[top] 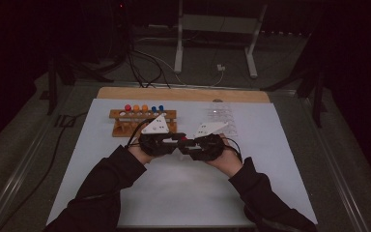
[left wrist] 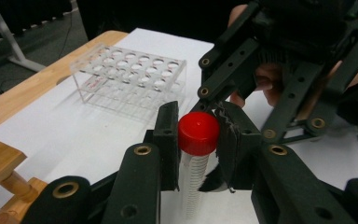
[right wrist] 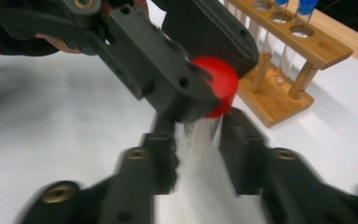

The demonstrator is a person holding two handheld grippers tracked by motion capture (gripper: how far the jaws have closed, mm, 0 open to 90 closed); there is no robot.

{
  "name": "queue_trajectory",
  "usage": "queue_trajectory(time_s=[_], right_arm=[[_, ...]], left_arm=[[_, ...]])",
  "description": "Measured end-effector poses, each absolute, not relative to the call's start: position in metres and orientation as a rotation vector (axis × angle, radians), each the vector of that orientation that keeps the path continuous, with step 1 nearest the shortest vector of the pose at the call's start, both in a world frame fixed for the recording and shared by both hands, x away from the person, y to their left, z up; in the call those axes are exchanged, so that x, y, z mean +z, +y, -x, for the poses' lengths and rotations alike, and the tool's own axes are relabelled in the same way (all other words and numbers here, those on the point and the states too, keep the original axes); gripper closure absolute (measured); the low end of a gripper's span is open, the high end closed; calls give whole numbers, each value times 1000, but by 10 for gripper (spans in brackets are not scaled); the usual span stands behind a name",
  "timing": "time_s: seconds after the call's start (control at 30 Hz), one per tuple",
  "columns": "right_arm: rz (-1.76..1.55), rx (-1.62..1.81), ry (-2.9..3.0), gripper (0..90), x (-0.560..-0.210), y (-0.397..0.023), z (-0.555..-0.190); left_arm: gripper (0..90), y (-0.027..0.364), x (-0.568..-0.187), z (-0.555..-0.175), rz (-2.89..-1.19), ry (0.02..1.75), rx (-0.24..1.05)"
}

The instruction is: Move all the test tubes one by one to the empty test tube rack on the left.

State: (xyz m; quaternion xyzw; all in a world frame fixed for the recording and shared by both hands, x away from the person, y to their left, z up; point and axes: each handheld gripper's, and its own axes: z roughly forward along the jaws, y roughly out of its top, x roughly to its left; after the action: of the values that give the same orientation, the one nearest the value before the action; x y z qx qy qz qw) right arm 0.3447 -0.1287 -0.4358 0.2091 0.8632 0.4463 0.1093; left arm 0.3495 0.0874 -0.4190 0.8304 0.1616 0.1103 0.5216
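Observation:
A clear graduated tube with a red cap (left wrist: 198, 133) hangs between both grippers above the white mat (top: 174, 188). My left gripper (left wrist: 198, 136) is shut on the red cap, one pad pressing each side. In the right gripper view the tube's body (right wrist: 200, 140) runs between the blurred jaws of my right gripper (right wrist: 198, 135), which stand a little off it, open. The left gripper (right wrist: 221, 77) clamps the cap from above there. In the high view the left gripper (top: 175, 140) and right gripper (top: 189, 143) meet nose to nose at mid-table.
A wooden rack (top: 142, 121) holding several tubes with red, orange and blue caps stands behind the left hand. A clear plastic rack (top: 220, 118) with rows of holes stands behind the right hand. The table's wooden far edge (top: 183, 93) lies beyond both.

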Motion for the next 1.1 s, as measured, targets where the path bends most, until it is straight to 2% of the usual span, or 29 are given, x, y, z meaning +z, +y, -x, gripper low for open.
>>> queue_trajectory(time_s=[0.37, 0.53, 0.6, 0.7, 1.1], right_arm=[[-662, 1410, 2453, 320, -430, -142, -339], [-685, 1465, 2442, 137, -430, -150, -336], [-696, 1459, 2420, 127, -430, -153, -334], [-682, 1471, 2419, 15, -432, -156, -332], [-675, 1511, 2358, 0, -432, -162, -322]], left_arm=[[719, 119, -403, -352, -1927, 447, 333], [719, 141, -392, -353, -1898, 496, 388], [719, 151, -388, -354, -1887, 515, 412], [719, 166, -383, -355, -1870, 550, 445], [719, 214, -376, -364, -1857, 678, 573]])
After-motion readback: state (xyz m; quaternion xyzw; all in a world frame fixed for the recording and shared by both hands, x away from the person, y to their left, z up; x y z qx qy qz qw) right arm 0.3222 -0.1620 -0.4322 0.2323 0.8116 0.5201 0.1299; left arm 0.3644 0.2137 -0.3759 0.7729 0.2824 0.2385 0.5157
